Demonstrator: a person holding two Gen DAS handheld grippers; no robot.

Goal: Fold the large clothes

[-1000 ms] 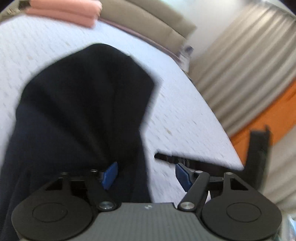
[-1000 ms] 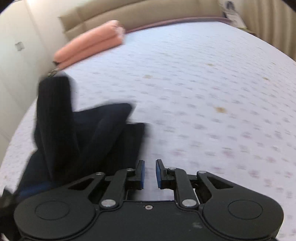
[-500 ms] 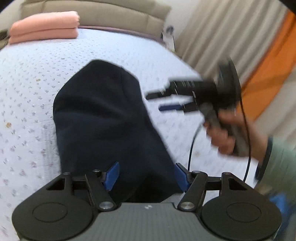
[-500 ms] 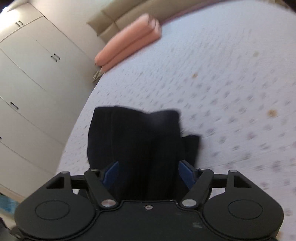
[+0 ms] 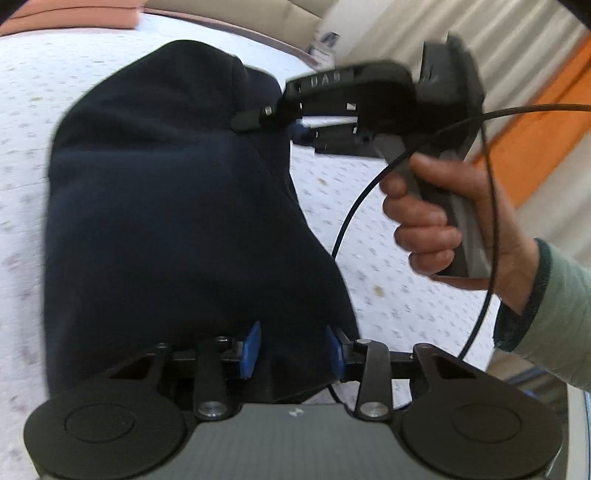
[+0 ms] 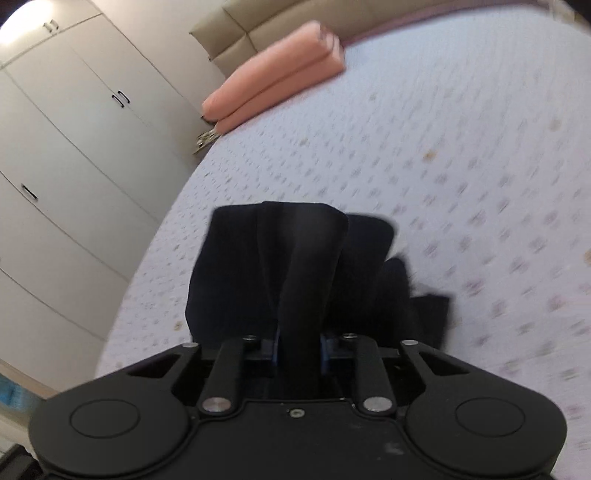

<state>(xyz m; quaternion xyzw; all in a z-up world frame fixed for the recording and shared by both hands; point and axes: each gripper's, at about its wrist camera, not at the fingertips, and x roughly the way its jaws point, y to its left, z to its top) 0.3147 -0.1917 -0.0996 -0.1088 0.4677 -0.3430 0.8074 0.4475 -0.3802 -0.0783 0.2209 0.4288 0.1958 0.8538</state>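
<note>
A dark navy garment (image 5: 173, 206) lies bunched on the white dotted bed sheet (image 5: 22, 110). My left gripper (image 5: 292, 350) is at its near edge. Its jaws are closing, and the blue pads (image 5: 251, 349) pinch a bunch of the cloth. In the left wrist view, my right gripper (image 5: 273, 125) bites the garment's far right edge, held by a person's hand (image 5: 436, 221). In the right wrist view, the right gripper (image 6: 300, 347) has its jaws closing tight on a raised fold of the garment (image 6: 306, 266), which runs up from between the pads.
A folded pink blanket (image 6: 273, 77) lies at the head of the bed by a beige headboard (image 6: 258, 22). White wardrobe doors (image 6: 74, 147) stand beside the bed. Curtains (image 5: 480, 44) hang on the other side. A black cable (image 5: 369, 192) loops from the right gripper, near a green sleeve (image 5: 554, 314).
The right gripper swung in to the garment, opened wide over a fold, then closed on it. The left jaws narrowed onto the near edge. The garment now bunches up between them.
</note>
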